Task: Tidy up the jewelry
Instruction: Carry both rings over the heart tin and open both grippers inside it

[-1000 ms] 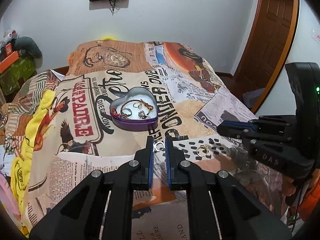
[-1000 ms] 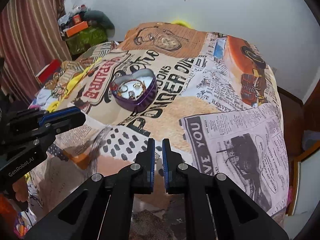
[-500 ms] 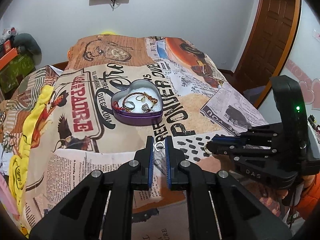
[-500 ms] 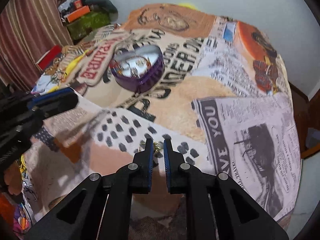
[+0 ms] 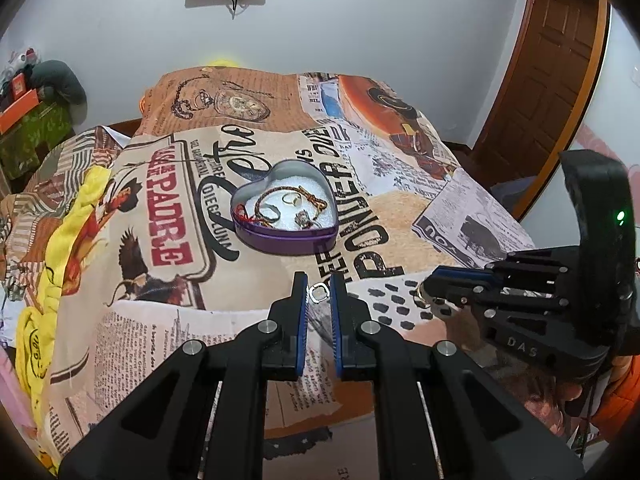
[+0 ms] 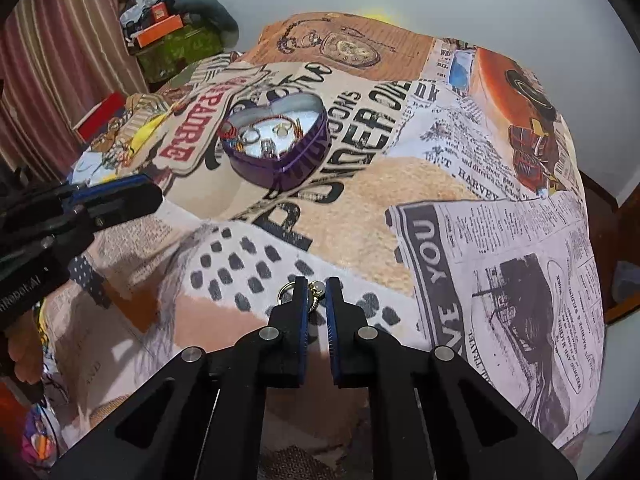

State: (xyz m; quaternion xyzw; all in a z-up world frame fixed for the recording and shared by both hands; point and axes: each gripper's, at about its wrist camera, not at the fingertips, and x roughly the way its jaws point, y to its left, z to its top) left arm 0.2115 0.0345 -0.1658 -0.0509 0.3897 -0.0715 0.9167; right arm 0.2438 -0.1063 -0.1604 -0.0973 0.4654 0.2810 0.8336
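While a heart-shaped purple tin (image 5: 286, 216) of bracelets and rings sits open mid-bed on the newspaper-print bedspread (image 5: 160, 280), the left gripper (image 5: 319, 292) pinches a small silver ring (image 5: 319, 293) between its nearly closed fingers, just short of the tin. Further right, the right gripper (image 6: 316, 296) presses its fingers around a small gold earring (image 6: 317, 294) low over the bedspread's black-spotted patch.
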